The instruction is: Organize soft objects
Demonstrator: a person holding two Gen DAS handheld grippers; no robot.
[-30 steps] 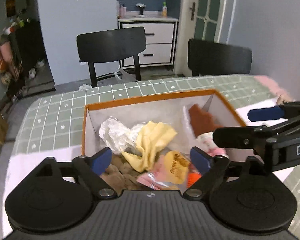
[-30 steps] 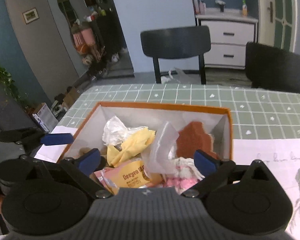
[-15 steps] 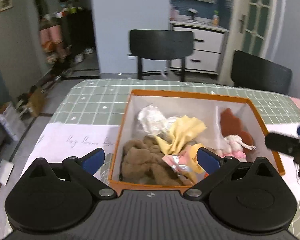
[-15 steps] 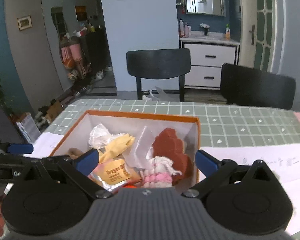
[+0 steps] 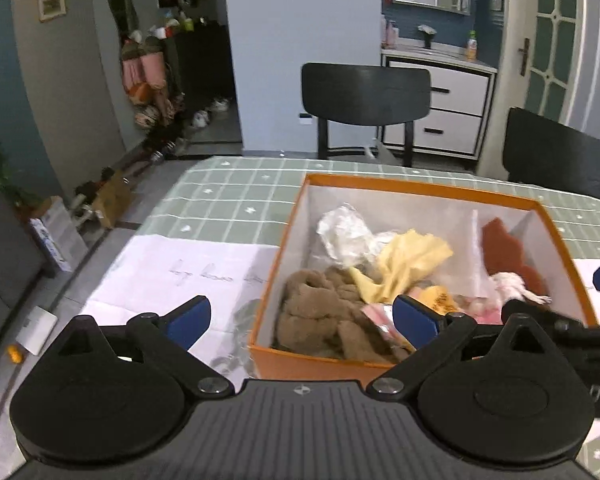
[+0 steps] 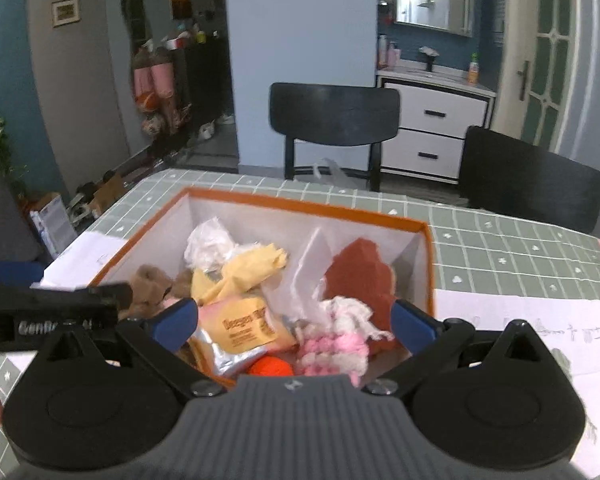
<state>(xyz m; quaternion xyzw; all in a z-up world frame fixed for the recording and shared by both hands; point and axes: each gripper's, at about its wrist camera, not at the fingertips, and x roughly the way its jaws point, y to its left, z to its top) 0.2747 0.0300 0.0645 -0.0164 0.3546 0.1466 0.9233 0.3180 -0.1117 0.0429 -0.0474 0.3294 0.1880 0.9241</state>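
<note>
the orange-rimmed cardboard box with a white lining (image 5: 416, 188) sits on the green grid-patterned tablecloth (image 5: 236, 204), between sheets of white paper with handwriting (image 5: 188, 272). the soft objects lie inside the box in a loose heap: a brown fuzzy cloth (image 5: 320, 312) at the near left corner, a crumpled white tissue wad (image 5: 344, 232) toward the back, a pale yellow cloth (image 5: 408, 260) at the centre, a rust-red felt piece (image 6: 360, 276) leaning on the right wall, a pink and white knitted piece (image 6: 336, 344) at the near right, a small orange ball (image 6: 270, 366) at the near edge, and a yellow-labelled foil snack packet (image 6: 240, 332) beside it.

left gripper (image 5: 300, 316): jaws spread wide, holding nothing, above the near left corner of the box. right gripper (image 6: 294, 320): jaws spread wide, holding nothing, above the near right part of the box.

progress, as a judgement: all visible soft objects are already in the box, and none is seen on the tablecloth. collection appears done or nearly done. the contents remain tangled and unsorted, so any arranging inside the box is still open. whether further items lie out of view cannot be told.
</note>
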